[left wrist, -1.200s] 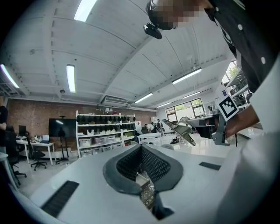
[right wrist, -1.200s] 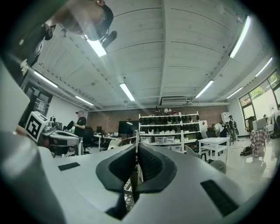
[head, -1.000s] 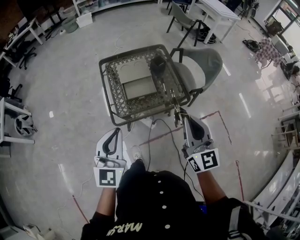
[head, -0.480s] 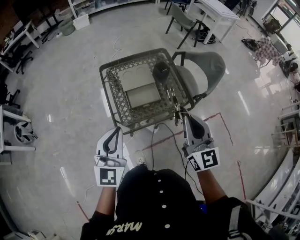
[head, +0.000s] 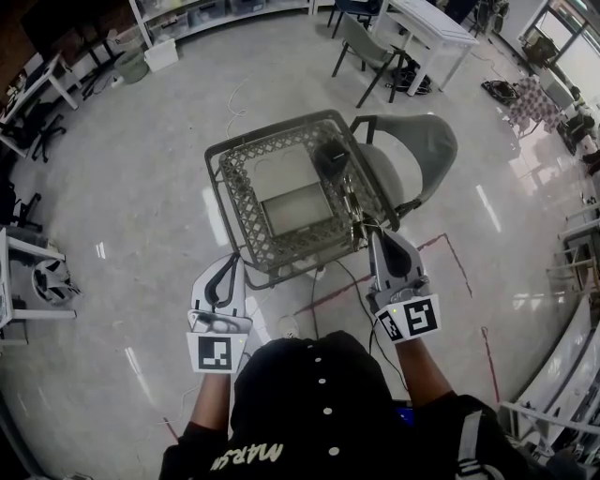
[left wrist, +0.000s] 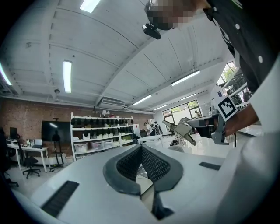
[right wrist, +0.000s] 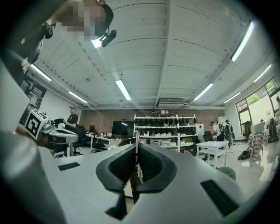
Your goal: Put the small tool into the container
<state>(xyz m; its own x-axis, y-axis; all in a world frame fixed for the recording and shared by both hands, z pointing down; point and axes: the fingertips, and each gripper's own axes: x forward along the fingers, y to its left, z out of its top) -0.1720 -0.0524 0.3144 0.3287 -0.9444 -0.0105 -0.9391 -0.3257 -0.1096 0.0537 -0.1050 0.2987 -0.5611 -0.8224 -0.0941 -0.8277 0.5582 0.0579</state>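
Note:
A grey wire basket (head: 246, 202) stands on a chair in the head view, straight ahead of me. It holds a pale flat box (head: 295, 208) and a black object (head: 333, 155). My right gripper (head: 368, 234) is shut on a thin metal tool (head: 352, 202) that points forward over the basket's near right rim. From the right gripper view (right wrist: 136, 151) the tool (right wrist: 137, 141) shows only as a thin edge between the pads. The left gripper (head: 225, 269) hangs shut and empty just short of the basket's near left corner; in its own view (left wrist: 141, 151) it points up at the room.
The basket rests on a grey chair (head: 417, 141). Red tape lines (head: 441, 242) and a cable (head: 352, 281) lie on the glossy floor. A white table (head: 427, 23) with a chair stands far ahead, and shelves line the back wall.
The basket has come nearer to me and drifted right in the head view. The tool's tip now reaches over the near right rim. Both grippers keep their pose.

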